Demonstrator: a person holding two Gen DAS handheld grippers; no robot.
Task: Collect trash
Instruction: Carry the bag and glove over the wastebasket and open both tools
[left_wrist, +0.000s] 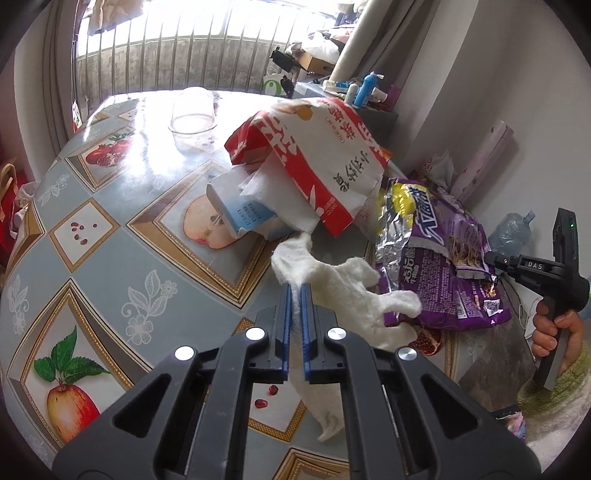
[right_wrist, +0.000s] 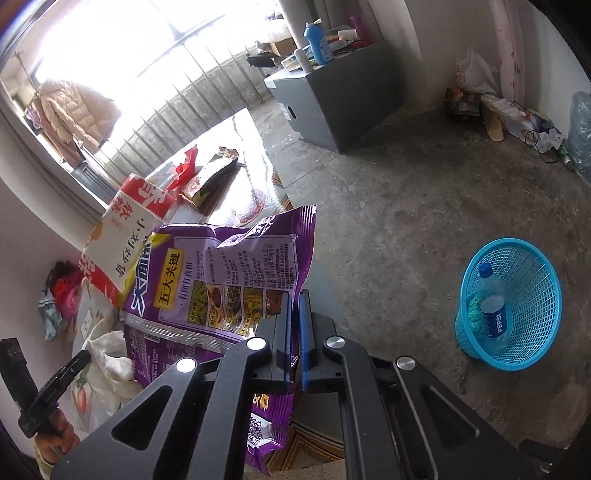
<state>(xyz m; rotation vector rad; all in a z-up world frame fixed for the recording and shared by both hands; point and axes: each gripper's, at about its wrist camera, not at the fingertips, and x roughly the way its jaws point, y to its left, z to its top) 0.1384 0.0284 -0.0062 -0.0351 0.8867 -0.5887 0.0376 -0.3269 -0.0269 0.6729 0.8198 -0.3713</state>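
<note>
My left gripper (left_wrist: 295, 291) is shut on a white crumpled tissue (left_wrist: 343, 291) and holds it over the table. My right gripper (right_wrist: 294, 299) is shut on the edge of a purple snack bag (right_wrist: 218, 280), lifted off the table's right edge; the bag also shows in the left wrist view (left_wrist: 439, 258). A red and white bag (left_wrist: 321, 155) leans over a blue and white carton (left_wrist: 243, 214) and white paper. A blue mesh basket (right_wrist: 532, 328) stands on the floor at right and holds a Pepsi bottle (right_wrist: 493, 306).
The table (left_wrist: 110, 229) has a fruit-patterned cloth. A clear plastic cup (left_wrist: 194, 110) lies at its far side. A dark snack bag (right_wrist: 212, 177) and red wrapper (right_wrist: 186, 166) lie further along. A grey cabinet (right_wrist: 332, 99) stands on the concrete floor.
</note>
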